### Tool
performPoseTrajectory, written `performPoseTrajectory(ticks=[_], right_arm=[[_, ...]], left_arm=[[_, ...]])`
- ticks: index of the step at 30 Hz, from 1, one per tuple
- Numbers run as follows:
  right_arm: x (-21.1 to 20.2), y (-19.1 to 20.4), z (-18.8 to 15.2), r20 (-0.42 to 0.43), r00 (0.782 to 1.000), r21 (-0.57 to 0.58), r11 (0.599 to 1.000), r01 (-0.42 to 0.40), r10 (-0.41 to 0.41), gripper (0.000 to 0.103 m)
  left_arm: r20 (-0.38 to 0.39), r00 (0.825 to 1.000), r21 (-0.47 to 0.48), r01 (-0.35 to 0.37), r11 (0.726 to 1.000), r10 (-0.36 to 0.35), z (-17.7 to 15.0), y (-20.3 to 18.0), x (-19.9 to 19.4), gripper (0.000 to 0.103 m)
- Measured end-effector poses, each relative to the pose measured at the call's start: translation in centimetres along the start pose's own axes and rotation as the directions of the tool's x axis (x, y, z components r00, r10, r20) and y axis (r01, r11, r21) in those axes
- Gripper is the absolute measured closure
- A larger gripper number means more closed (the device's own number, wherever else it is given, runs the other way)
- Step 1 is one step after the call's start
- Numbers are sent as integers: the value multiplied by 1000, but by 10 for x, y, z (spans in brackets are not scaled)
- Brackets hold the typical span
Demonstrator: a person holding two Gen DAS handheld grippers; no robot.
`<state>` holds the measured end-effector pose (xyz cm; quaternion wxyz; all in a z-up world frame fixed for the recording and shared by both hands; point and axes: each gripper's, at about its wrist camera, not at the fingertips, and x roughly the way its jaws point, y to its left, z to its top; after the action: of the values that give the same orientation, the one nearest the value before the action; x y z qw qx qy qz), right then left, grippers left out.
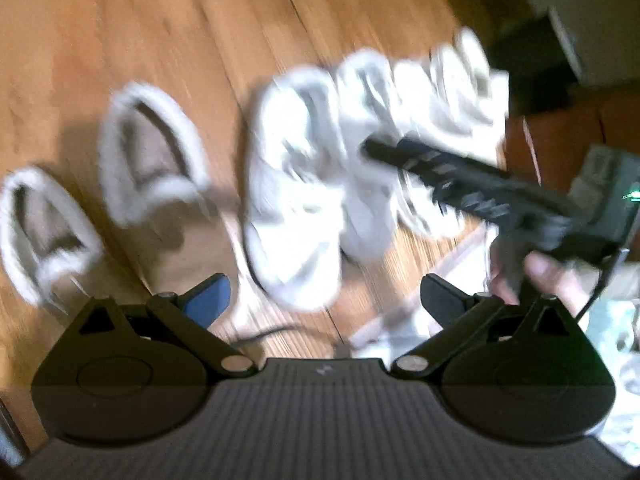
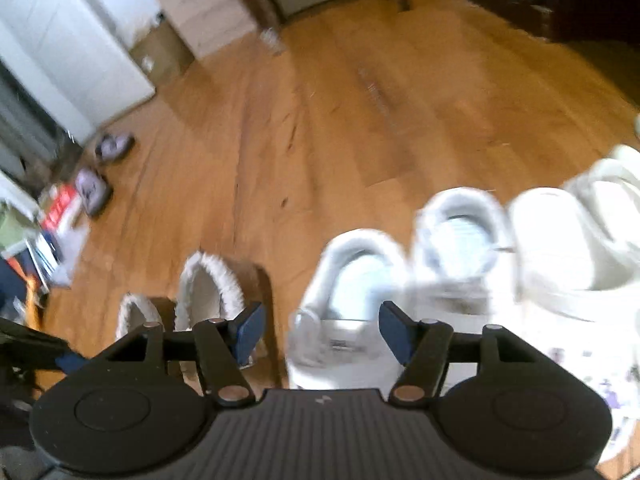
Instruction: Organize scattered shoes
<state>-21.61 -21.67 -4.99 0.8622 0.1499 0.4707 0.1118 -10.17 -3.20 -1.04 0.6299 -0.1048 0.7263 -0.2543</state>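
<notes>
In the left wrist view, two brown slippers with white fleece trim (image 1: 156, 156) (image 1: 40, 228) lie on the wooden floor at the left. Beside them stand several white sneakers (image 1: 296, 188) in a row. My left gripper (image 1: 324, 300) is open and empty, just short of the nearest sneaker. The right gripper (image 1: 460, 176), held by a hand, reaches over the sneakers. In the right wrist view, my right gripper (image 2: 322, 330) is open, straddling the heel of a white sneaker (image 2: 348, 300) without touching it. The slippers (image 2: 208, 292) sit to its left. Both views are blurred.
Two greyish shoes (image 2: 114, 146) (image 2: 94, 192) lie far left by a white cabinet (image 2: 76, 52). Books and papers (image 2: 52, 224) clutter the left edge. Dark furniture (image 2: 560, 4) stands at the back right. Open wooden floor (image 2: 360, 120) stretches beyond the shoes.
</notes>
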Motion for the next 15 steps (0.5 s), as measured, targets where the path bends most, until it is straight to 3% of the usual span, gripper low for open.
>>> performPoseTrajectory(ticks=[2,5,9,12,15], right_arm=[[-30,-29,12,-31,999,17,999,32,-31,39],[-64,-74,38,-72,994,88,993,83,-77,39],[-90,-144,77,-139,990,250,966,60,-26,38],[-107,-192,97,-172,984,317,943,97,-44,38],[-122,-224,108,-198,976,321,935,148,-86,38]], left_arm=[[-59,998,-37,-31,999,29,12,-17,-4,0],[17,996,-13,-87,996,87,29,-55,-20,0],[115,982,12,-152,988,149,51,-101,-38,0],[159,986,48,-65,997,57,71,-135,-19,0],[160,986,105,24,994,-41,98,-177,28,0]])
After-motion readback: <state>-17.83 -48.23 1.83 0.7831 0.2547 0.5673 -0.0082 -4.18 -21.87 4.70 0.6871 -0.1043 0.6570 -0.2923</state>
